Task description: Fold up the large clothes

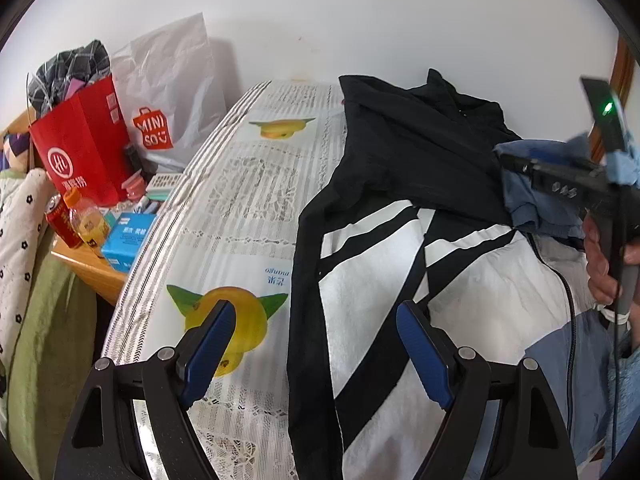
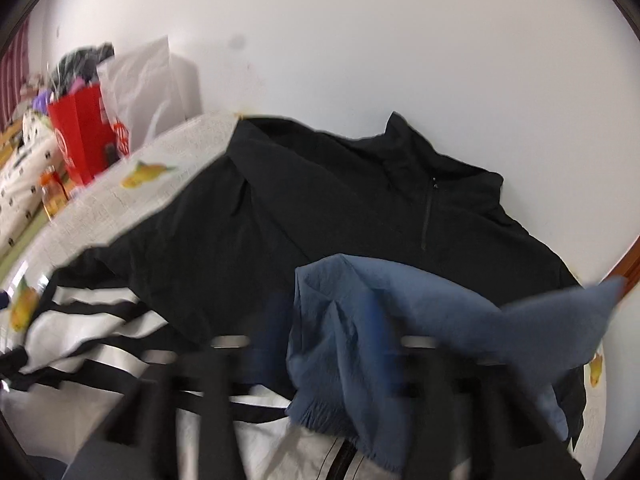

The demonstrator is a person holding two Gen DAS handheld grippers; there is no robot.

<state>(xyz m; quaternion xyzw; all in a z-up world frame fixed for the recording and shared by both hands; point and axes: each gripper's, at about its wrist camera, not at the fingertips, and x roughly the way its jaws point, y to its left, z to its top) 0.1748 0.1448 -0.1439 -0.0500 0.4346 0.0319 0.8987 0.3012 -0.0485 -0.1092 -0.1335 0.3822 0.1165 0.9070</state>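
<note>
A large jacket (image 1: 400,152) lies spread on the table, black at the top, white with black stripes (image 1: 372,280) lower down, its collar (image 2: 404,148) against the wall. A blue sleeve (image 2: 360,320) is bunched on top of it at the right. My left gripper (image 1: 316,344) is open above the jacket's left edge, nothing between its blue pads (image 1: 212,344). My right gripper (image 2: 320,360) is blurred; its fingers stand wide apart with the blue sleeve draped loosely between and over them. In the left wrist view the right gripper (image 1: 520,164) reaches in from the right, a person's hand (image 1: 600,264) on its handle.
The table carries a cloth (image 1: 240,200) printed with mangoes. Left of it, a low wooden stand holds a red paper bag (image 1: 84,148), a white shopping bag (image 1: 168,92), bottles (image 1: 84,220) and a blue box (image 1: 128,240). Bedding (image 1: 24,240) lies far left. A white wall backs the table.
</note>
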